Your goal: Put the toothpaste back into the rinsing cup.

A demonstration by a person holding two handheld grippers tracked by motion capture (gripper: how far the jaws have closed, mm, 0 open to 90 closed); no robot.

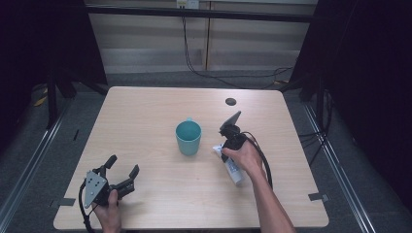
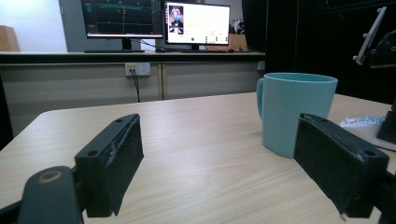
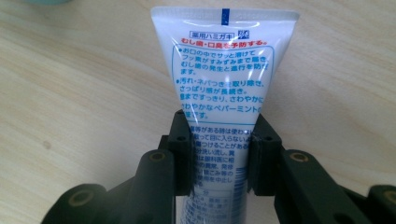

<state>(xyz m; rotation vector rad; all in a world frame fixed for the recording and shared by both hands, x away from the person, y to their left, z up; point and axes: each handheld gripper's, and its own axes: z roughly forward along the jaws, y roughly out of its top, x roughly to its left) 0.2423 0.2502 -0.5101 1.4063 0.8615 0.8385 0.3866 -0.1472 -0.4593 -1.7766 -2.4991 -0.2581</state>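
1. The toothpaste tube is being gripped by the right gripper, jaws pressed in on both sides of its printed body, so that's a proper clamp, not just a touch.

2. In the high view the tube is being kept low at the table, right of centre, just right of the teal mug. Whether it's lifted a hair or lying flat can't really be told from here.

3. The left gripper is being parked at the near left corner, jaws spread wide with nothing between them. From its own view the mug is being looked at across bare wood, well apart from the jaws.

4. Step in hand, as it's being read here: the pick-up of the tube, with the grasp looking already made.

5. Next move is probably the tube being raised and carried over to the mug's open top. That calls for the squeeze being kept firm, since a soft tube can slip or buckle, and the rim being cleared.
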